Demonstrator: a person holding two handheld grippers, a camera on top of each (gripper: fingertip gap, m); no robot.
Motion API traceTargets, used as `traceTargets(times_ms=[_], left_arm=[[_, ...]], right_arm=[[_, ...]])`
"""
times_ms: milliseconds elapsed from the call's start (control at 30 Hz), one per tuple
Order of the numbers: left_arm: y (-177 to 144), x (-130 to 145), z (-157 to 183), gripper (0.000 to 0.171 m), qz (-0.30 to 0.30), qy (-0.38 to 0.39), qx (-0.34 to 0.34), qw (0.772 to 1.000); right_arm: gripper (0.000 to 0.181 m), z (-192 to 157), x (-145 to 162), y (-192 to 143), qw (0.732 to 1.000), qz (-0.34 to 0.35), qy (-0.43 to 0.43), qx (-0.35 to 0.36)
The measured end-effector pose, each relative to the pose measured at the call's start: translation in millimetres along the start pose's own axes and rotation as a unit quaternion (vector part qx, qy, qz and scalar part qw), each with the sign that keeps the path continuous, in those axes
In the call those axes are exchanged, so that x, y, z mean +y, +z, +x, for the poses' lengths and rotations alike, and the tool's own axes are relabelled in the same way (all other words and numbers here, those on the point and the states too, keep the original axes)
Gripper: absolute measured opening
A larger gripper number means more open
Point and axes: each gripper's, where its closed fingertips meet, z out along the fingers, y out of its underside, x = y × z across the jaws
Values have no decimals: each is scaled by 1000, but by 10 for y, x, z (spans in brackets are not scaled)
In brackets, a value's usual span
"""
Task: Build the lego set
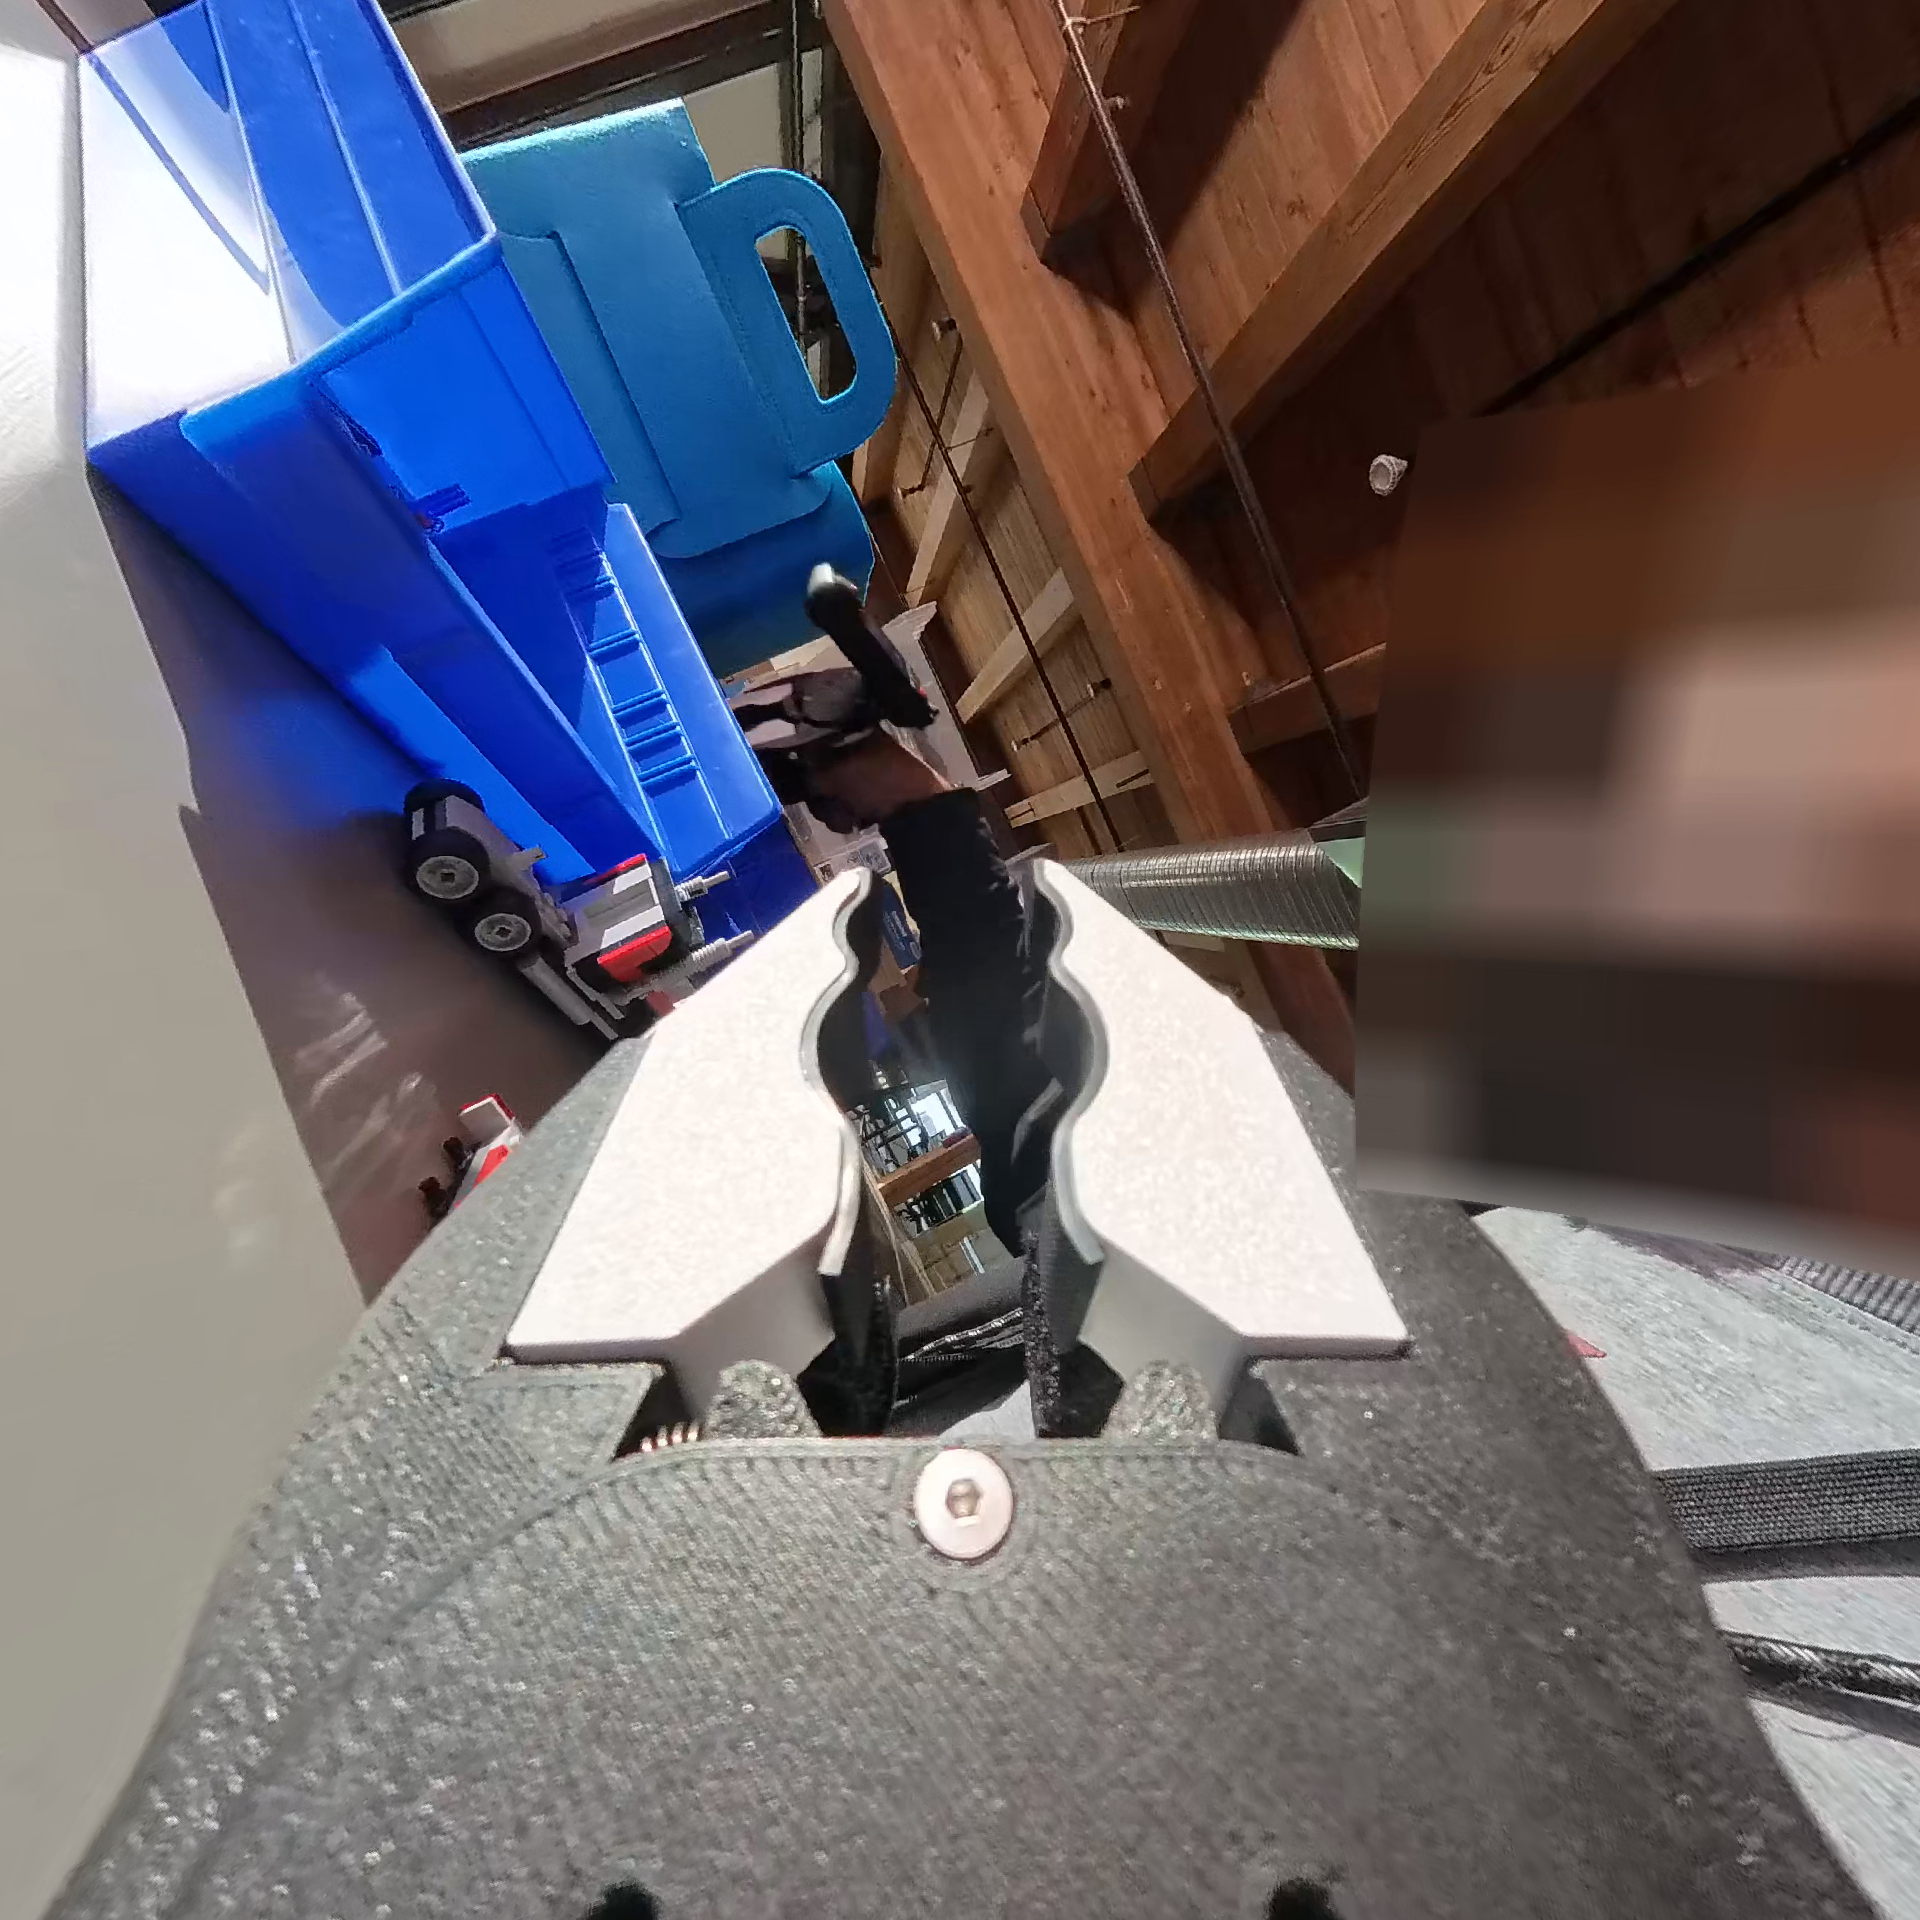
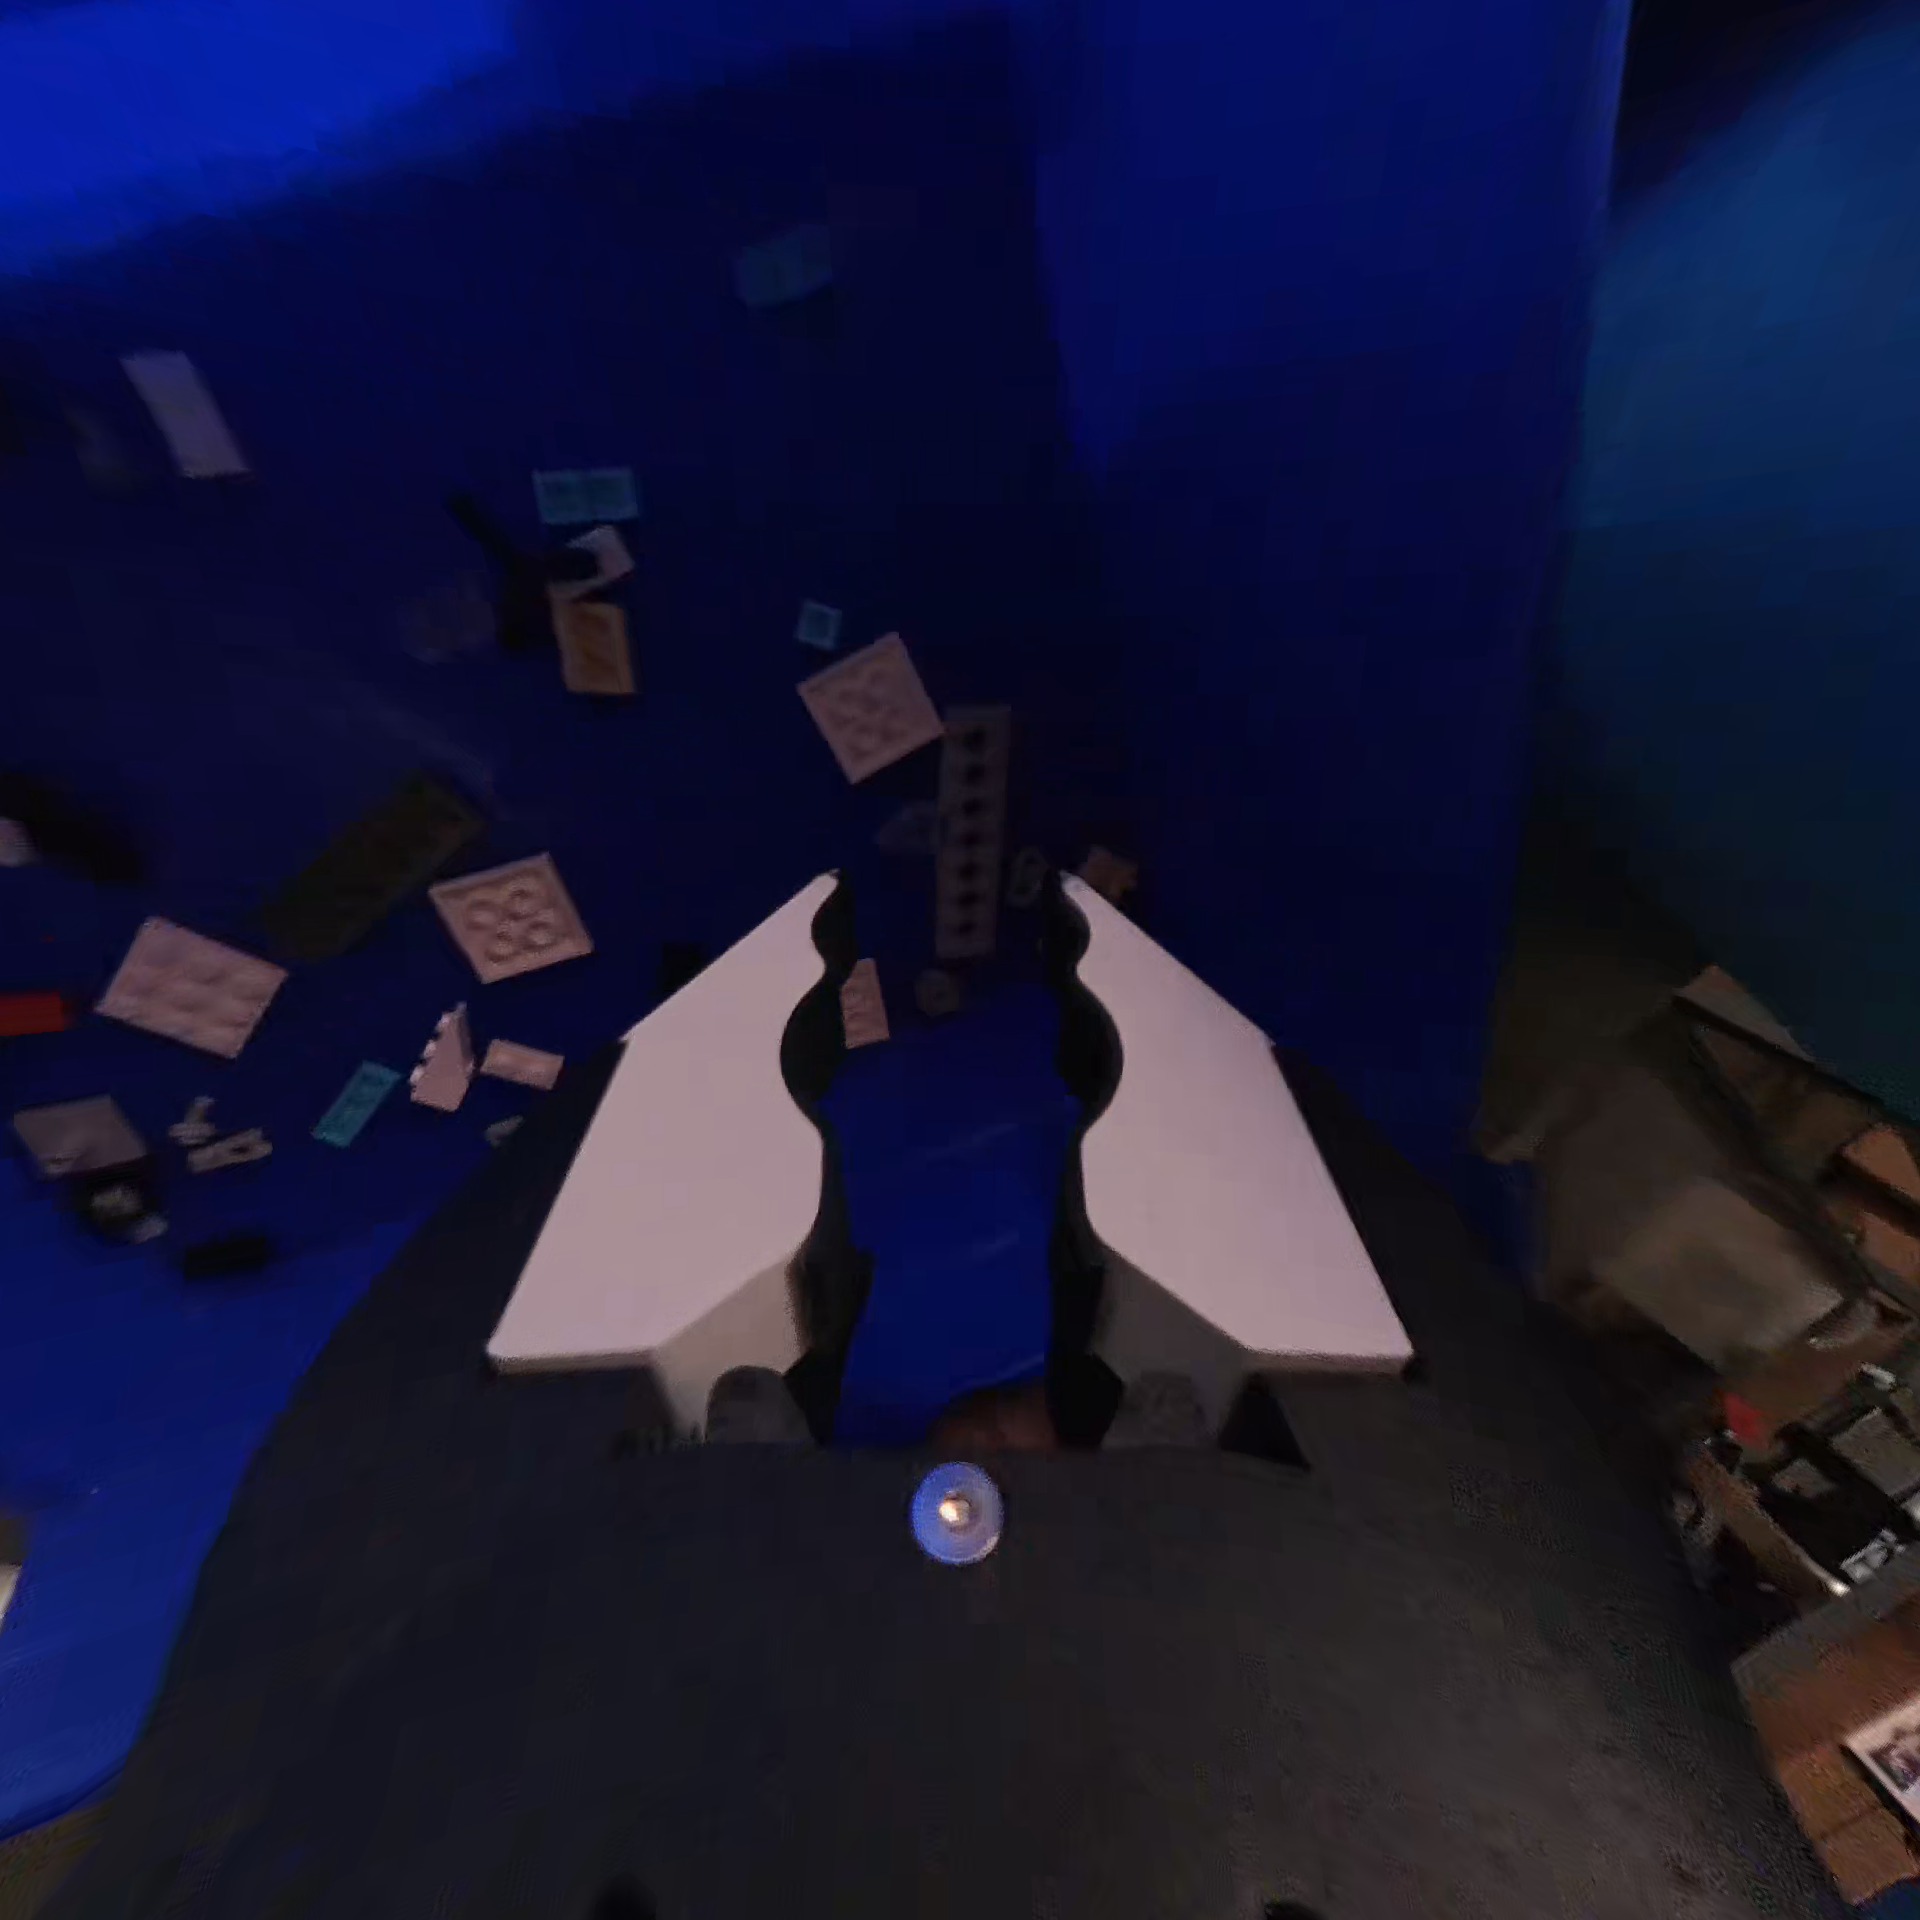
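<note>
In the left wrist view my left gripper is open and empty, tilted up and away from the table. A partly built grey, white and red lego truck lies on the white table beside the blue bin, to the left of the gripper. A small red and white lego piece lies nearer. In the right wrist view my right gripper is open and empty inside the blue bin, over loose pieces. A long grey holed beam lies just beyond its fingertips, and a grey square plate lies past it.
Several loose plates lie on the bin floor at left, among them a square grey one. A lighter blue case with a handle stands behind the bin. A person in dark clothes stands far off. Cardboard boxes sit outside the bin at right. About 50 cm separates my left fingertips from my right. The grey square plate is closer to my right gripper, around 4 cm from its tips; the left tips are 50 cm off.
</note>
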Motion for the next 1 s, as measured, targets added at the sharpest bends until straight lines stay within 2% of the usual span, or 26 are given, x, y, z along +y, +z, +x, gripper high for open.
traceTargets(times_ms=[267,433,600,733,833,933,1000], left_arm=[[-107,12,47,27,14,7,-6,1000],[-171,-6,77,27,21,16,-10,1000],[-198,3,130,27,26,19,-2,999],[-267,-8,154,27,30,30,-9,999],[-332,-52,152,27,36,42,-19,998],[-364,-92,134,27,38,61,-33,997],[-349,-99,126,26,37,71,-37,996]], right_arm=[[32,62,54,422,994,-87,25,-53],[18,51,32,464,991,-112,28,-65],[18,65,23,452,992,-108,32,-64],[17,58,-60,234,996,-45,48,-52],[17,-62,-236,-160,996,47,60,-50],[17,-393,-494,-716,984,159,56,-59],[16,-762,-705,-1125,966,241,44,-78]])
